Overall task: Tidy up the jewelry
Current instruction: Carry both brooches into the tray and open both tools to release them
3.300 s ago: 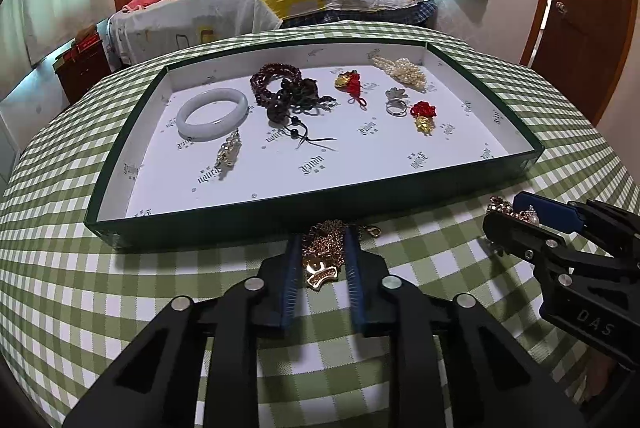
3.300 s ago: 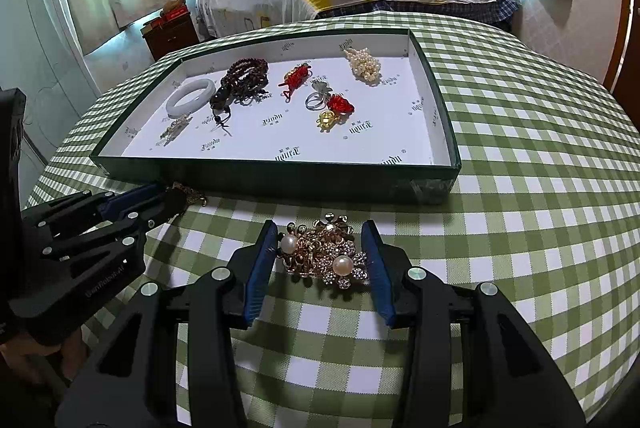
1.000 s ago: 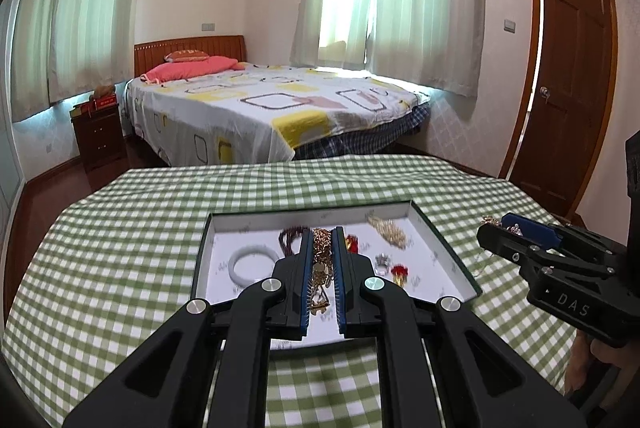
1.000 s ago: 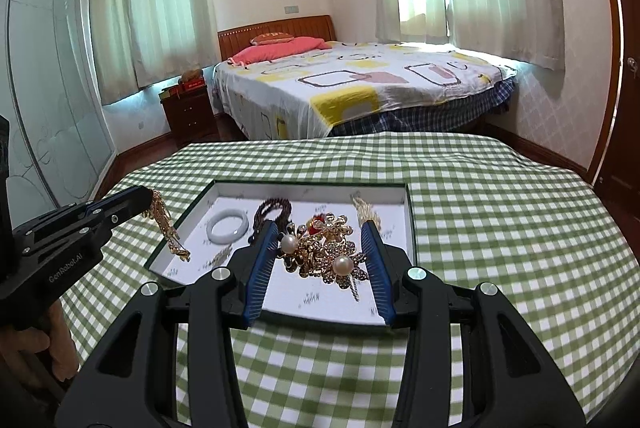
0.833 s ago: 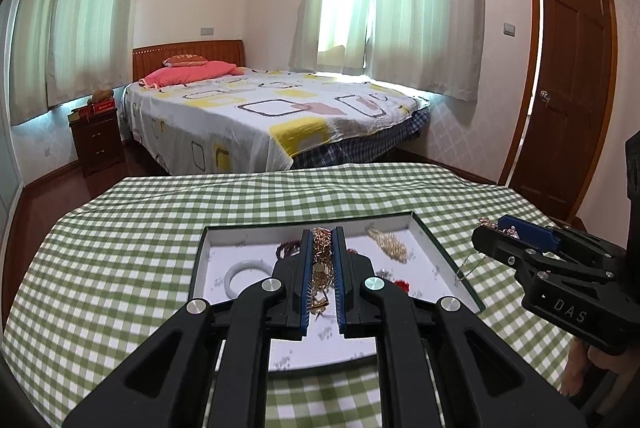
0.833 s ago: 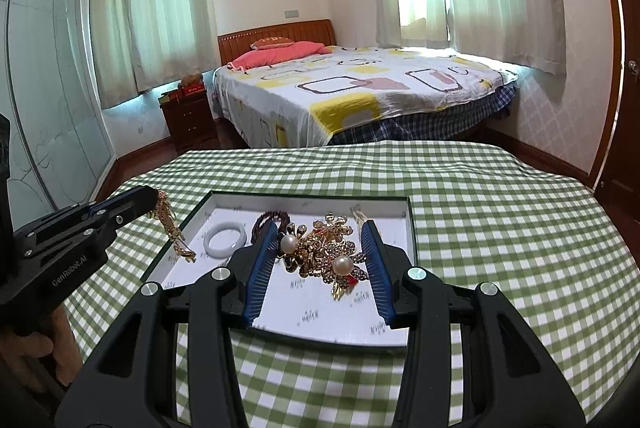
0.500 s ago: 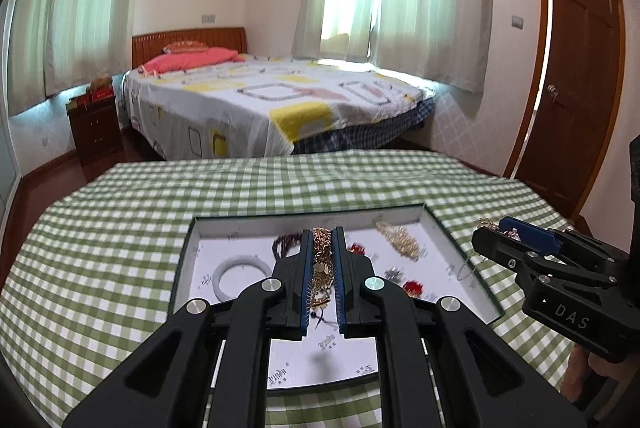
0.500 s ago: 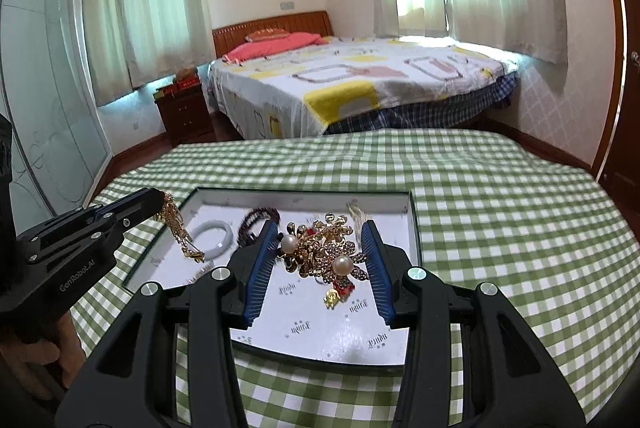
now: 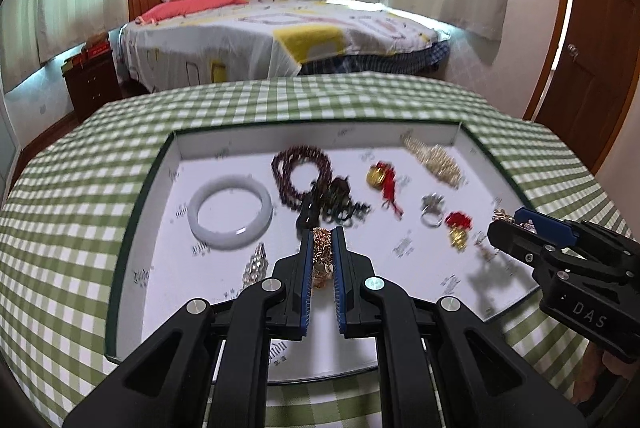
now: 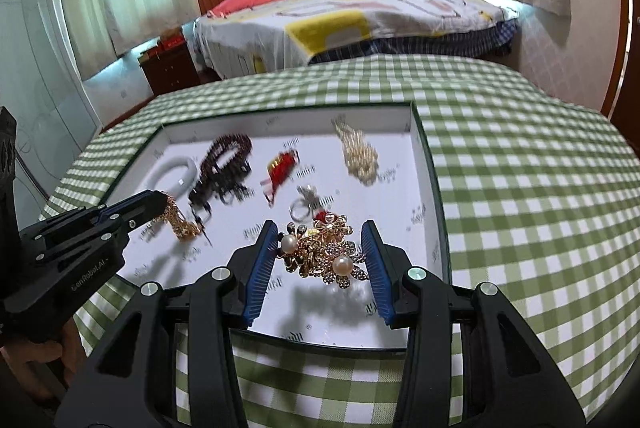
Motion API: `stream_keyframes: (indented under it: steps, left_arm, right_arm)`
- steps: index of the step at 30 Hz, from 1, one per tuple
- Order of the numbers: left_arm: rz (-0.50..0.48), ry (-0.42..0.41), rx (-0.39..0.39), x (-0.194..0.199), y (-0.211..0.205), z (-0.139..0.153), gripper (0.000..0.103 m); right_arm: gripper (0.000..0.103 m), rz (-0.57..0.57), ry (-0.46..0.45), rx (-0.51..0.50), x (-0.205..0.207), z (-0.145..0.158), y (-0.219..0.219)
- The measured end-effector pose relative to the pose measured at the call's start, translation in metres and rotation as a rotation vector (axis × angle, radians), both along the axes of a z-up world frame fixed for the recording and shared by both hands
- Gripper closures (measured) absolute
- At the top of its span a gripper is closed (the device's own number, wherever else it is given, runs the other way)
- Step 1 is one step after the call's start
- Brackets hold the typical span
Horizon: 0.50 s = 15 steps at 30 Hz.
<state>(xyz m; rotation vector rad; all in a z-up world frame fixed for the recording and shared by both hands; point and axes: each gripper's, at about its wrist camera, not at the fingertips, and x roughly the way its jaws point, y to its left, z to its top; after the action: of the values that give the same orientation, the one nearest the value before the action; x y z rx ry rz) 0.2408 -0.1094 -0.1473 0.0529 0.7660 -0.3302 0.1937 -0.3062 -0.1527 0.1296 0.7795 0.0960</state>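
Lowering both loads over the tray (image 9: 132, 212) on the desk (image 9: 72, 188): a second ago both grippers were higher and farther back. Left gripper (image 9: 322, 256) stays clamped on the gold chain (image 9: 322, 260) near the tray's front middle, right gripper (image 10: 320, 252) on the pearl brooch (image 10: 324, 256) over its front right. Release looks next, since neither piece rests on the tray yet.

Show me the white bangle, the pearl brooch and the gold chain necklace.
white bangle (image 9: 199, 224), left wrist view, on its left rim.
pearl brooch (image 10: 320, 254), right wrist view, on its gold middle.
gold chain necklace (image 9: 322, 248), left wrist view, on the bunched links.
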Motion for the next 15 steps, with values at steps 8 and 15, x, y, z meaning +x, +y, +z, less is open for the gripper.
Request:
stream_keyframes:
  steps: [8,15]
  left_arm:
    - [0.014,0.059,0.004,0.007,0.003,-0.017,0.093]
    - [0.012,0.067,-0.004,0.009,0.002,-0.016,0.093]
  right_arm:
    - [0.060,-0.004,0.045,-0.015,0.005,-0.016,-0.001]
    - [0.060,0.002,0.053,-0.041,0.007,-0.018,0.001]
